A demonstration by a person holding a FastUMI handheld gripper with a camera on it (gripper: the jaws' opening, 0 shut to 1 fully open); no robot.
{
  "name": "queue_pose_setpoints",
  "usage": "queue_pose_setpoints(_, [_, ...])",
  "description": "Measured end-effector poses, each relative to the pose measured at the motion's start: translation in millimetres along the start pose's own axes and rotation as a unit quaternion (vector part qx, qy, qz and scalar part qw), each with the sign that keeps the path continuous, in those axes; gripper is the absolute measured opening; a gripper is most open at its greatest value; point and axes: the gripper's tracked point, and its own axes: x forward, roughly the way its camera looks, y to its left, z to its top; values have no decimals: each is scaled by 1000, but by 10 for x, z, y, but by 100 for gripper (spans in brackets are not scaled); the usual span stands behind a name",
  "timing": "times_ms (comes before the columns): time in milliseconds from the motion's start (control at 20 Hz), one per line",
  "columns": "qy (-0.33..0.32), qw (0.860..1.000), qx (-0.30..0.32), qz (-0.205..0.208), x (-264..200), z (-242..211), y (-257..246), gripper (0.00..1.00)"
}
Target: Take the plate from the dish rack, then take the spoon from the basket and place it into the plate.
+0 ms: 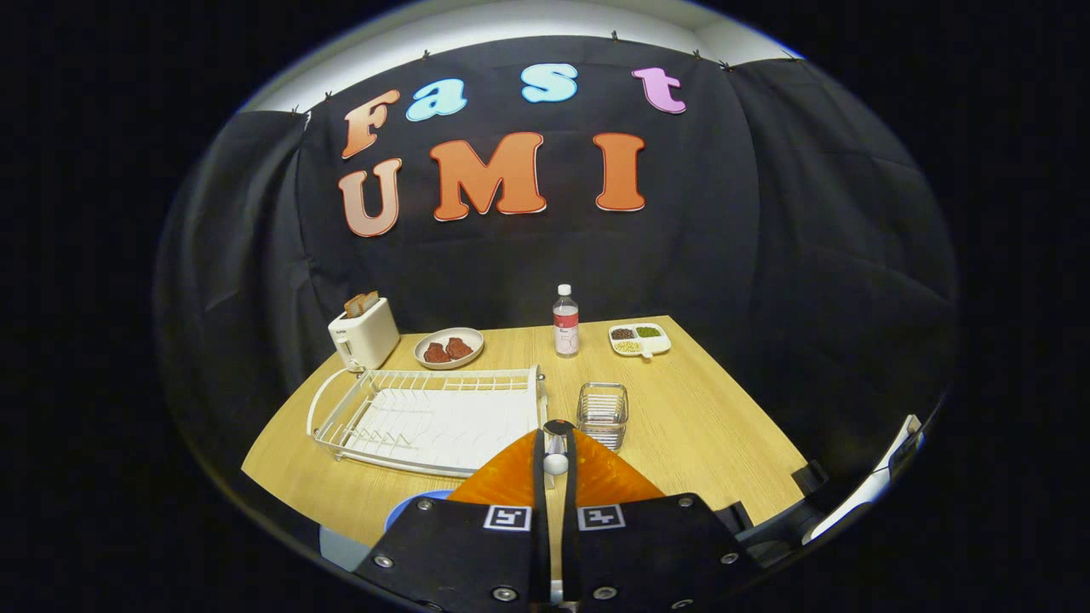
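The gripper (555, 455) sits at the bottom centre of the frame with its two fingers drawn close together, clamped on the spoon (555, 451), whose pale handle stands in the narrow slit between them. The spoon's long axis runs straight away from the camera along the fingers, its darker far end poking just past the fingertips and aimed toward the middle of the wooden table (681, 409). Just ahead of the fingers and slightly right stands the clear basket (603, 415); nothing can be made out inside it. To its left, filling the lower left of the tabletop, lies the white wire dish rack (434, 417), its slots bare. A curved blue edge, apparently the plate (409, 511), peeks out at lower left beside the gripper body; its contents cannot be told. Toward the upper part of the table, from left to right, stand a white toaster (364, 334) with slices of bread in its slots, a shallow bowl (449, 346) holding two reddish-brown pieces, a clear bottle (565, 320) upright with a red label, and a white divided dish (639, 339) with dark, green and pale grains in separate compartments.
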Motion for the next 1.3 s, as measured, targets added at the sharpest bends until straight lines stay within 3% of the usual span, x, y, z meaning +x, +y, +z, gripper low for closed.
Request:
queue_pose_setpoints(700, [43, 998, -17, 45, -449, -459, 848, 5])
queue_pose_setpoints(1300, [107, 989, -50, 87, -223, -1092, 1283, 5])
